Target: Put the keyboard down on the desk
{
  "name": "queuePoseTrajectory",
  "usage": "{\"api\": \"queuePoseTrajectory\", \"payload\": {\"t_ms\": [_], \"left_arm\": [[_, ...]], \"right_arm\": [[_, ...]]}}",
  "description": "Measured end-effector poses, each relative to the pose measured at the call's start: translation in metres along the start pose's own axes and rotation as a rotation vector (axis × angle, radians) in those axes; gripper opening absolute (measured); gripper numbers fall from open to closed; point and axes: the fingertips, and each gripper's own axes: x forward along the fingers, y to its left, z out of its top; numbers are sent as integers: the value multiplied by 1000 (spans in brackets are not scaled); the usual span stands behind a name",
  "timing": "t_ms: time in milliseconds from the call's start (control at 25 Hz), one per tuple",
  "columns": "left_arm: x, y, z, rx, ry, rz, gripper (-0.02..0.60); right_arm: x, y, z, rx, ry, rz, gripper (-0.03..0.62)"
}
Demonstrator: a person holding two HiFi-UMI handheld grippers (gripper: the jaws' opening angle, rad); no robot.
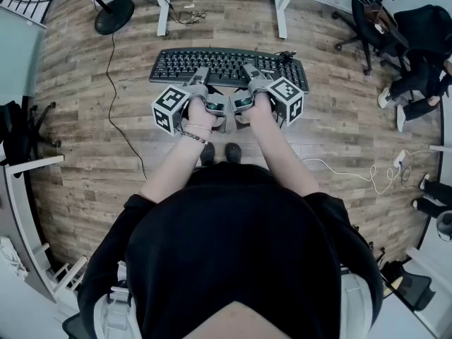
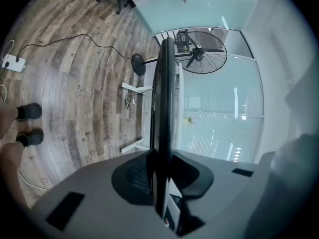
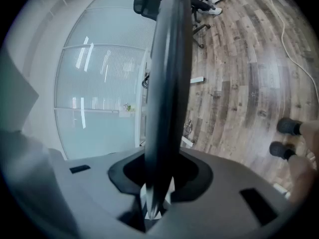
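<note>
Presently: keyboard (image 1: 227,67), black, held level in mid-air above the wood floor (image 1: 92,154), short of the white desk (image 1: 281,11). Left gripper (image 1: 200,78) and right gripper (image 1: 251,74) each clamp narrowly on its near edge. Step in hand: the carry. Next, probably: reach forward, lower it level, then release.

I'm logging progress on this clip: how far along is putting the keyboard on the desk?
Done: the black plastic keyboard is picked up, with the left tongs and right tongs each clamped on its near edge. In hand: it is held keys-up above the wooden floor, short of the white desk. Left: reaching the desk, setting it down, letting go.
</note>
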Motion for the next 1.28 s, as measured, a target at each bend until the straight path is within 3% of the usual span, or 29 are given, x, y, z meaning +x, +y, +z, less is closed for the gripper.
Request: {"api": "queuePoseTrajectory", "payload": {"t_ms": [800,1280], "left_arm": [[-6,-6,-1,1,8,-13,78],[-20,-13,32,34,43,-54,78]], "right_arm": [[-7,6,-3,3,-12,15,97],[-3,13,-39,16,-50,63,95]]}}
